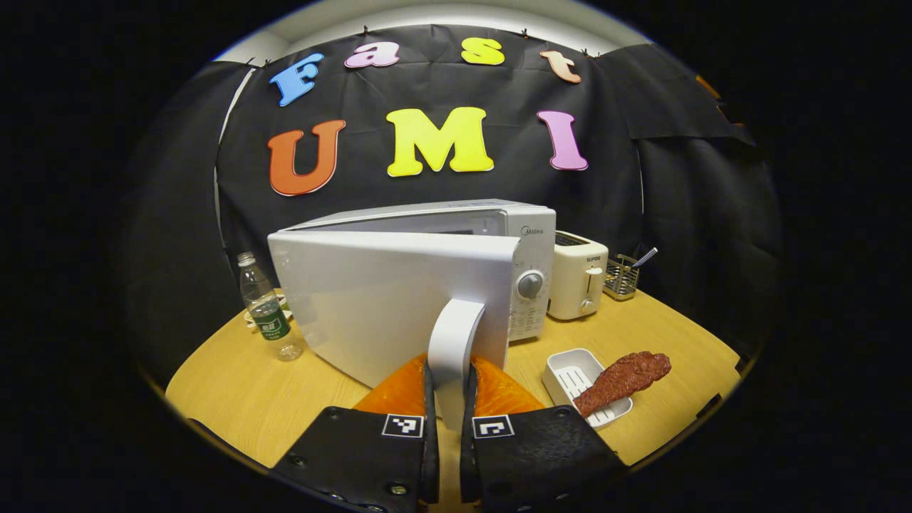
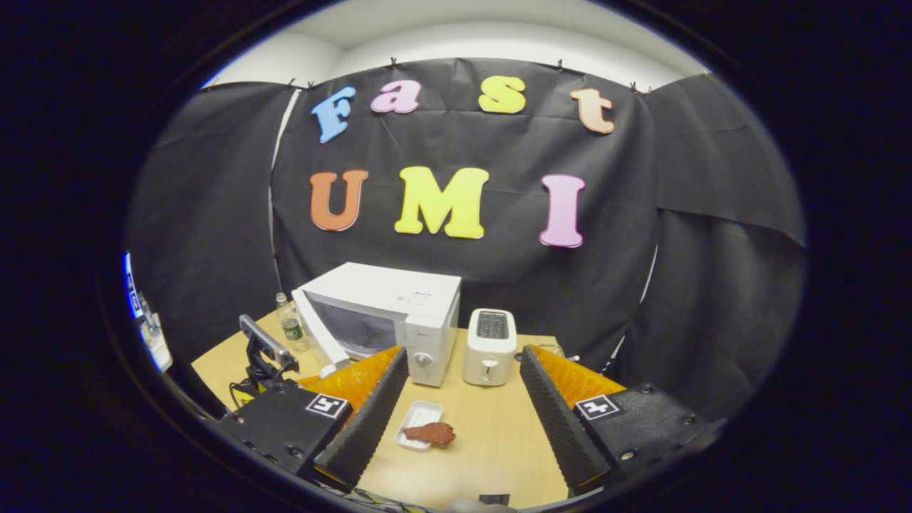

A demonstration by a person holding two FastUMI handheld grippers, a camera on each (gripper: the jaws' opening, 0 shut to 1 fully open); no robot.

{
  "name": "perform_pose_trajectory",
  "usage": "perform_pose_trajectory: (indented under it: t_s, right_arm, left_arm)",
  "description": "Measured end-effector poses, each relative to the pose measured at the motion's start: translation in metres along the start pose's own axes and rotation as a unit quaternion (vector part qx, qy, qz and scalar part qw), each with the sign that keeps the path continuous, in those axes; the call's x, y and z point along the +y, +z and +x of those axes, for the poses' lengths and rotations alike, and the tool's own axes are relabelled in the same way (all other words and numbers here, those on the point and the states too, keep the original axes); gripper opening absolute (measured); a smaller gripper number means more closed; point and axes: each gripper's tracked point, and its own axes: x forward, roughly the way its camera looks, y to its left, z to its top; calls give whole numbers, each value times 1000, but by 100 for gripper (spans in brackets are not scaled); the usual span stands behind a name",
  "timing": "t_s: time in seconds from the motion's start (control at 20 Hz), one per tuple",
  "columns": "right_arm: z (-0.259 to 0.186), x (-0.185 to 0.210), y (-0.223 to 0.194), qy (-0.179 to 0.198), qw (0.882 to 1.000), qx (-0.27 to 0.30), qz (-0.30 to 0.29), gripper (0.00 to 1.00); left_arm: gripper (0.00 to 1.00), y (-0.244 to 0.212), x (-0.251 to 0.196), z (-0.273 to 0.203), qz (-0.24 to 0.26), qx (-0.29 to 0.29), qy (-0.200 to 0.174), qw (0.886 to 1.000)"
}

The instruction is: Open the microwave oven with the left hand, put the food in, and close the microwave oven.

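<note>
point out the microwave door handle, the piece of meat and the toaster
microwave door handle [image 1: 453, 335], left gripper view, on its white upper part above the fingers
piece of meat [image 1: 621, 377], left gripper view, on the middle of the reddish-brown slab
toaster [image 2: 489, 345], right gripper view, on its front face

- On the microwave [image 1: 531, 246] you can read the brand "Midea", at the top of its control panel.
- On the toaster [image 1: 578, 283] you can read "SUPOR" on its front.
- The bottle [image 1: 265, 308] has a green label, too small for you to read.
</note>
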Motion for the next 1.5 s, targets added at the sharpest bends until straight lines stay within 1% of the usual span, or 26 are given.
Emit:
perform_pose_trajectory:
  t_s: [0.05, 0.2, 0.25, 0.3, 0.35, 0.4, 0.55, 0.6, 0.65, 0.7, 0.75, 0.8, 0.9, 0.95, 1.0, 1.05, 1.1, 1.15, 1.2, 1.25, 1.3, 1.4, 1.5]
  right_arm:
    - [-1, 6, 0, 8, 1000, -2, 1, 96]
    - [-4, 23, -3, 24, 1000, -1, 1, 96]
    - [-7, 28, -4, 29, 1000, -1, 3, 100]
    - [-8, 32, -5, 32, 999, 0, 5, 96]
    - [-8, 36, -7, 35, 999, 1, 8, 96]
    - [-10, 40, -8, 37, 999, 2, 10, 100]
    - [-15, 49, -13, 41, 999, 3, 16, 100]
    - [-17, 51, -13, 42, 999, 3, 18, 100]
    - [-18, 54, -15, 43, 999, 5, 19, 100]
    - [-20, 56, -15, 44, 999, 5, 21, 100]
    - [-21, 58, -16, 45, 999, 4, 22, 100]
    - [-22, 60, -16, 44, 999, 5, 21, 100]
    - [-25, 63, -17, 45, 999, 5, 22, 100]
    - [-25, 63, -17, 43, 999, 4, 22, 100]
    - [-26, 64, -18, 44, 999, 4, 23, 100]
    - [-26, 66, -19, 44, 999, 7, 24, 100]
    - [-27, 69, -20, 46, 999, 8, 22, 100]
    - [-30, 70, -19, 45, 999, 5, 21, 100]
    - [-31, 71, -17, 45, 999, 3, 21, 100]
    - [-32, 73, -18, 46, 999, 4, 21, 100]
    - [-33, 75, -20, 47, 999, 4, 21, 100]
    - [-32, 78, -23, 50, 998, 8, 21, 100]
    - [-31, 82, -26, 53, 998, 10, 23, 100]
  left_arm:
    - [11, -2, 6, -7, -4, 3, 5, 1000]
    - [11, -11, 29, -27, -15, 12, 36, 999]
    - [11, -14, 35, -33, -15, 14, 44, 999]
    - [11, -16, 42, -39, -16, 17, 50, 998]
    - [11, -18, 50, -44, -16, 19, 57, 998]
    - [11, -21, 59, -50, -16, 21, 66, 997]
    - [13, -29, 87, -68, -12, 28, 110, 993]
    - [15, -28, 97, -71, -11, 24, 127, 991]
    - [18, -30, 100, -75, -15, 25, 129, 991]
    - [30, -33, 105, -77, -20, 25, 131, 991]
    - [36, -33, 106, -78, -19, 26, 131, 991]
    - [38, -33, 108, -78, -16, 27, 127, 991]
    - [40, -31, 111, -81, -11, 26, 119, 992]
    - [39, -32, 114, -82, -8, 29, 119, 992]
    - [34, -33, 121, -82, -9, 28, 123, 992]
    - [45, -31, 124, -85, -2, 25, 118, 993]
    - [78, -28, 130, -89, 3, 16, 117, 993]
    - [83, -31, 133, -93, 2, 18, 117, 993]
    - [96, -33, 138, -96, 5, 22, 123, 992]
    - [98, -33, 146, -101, 7, 19, 126, 992]
    - [95, -33, 151, -106, 5, 21, 127, 992]
    - [95, -35, 160, -119, 9, 21, 126, 992]
    - [96, -39, 175, -129, 23, 25, 139, 990]
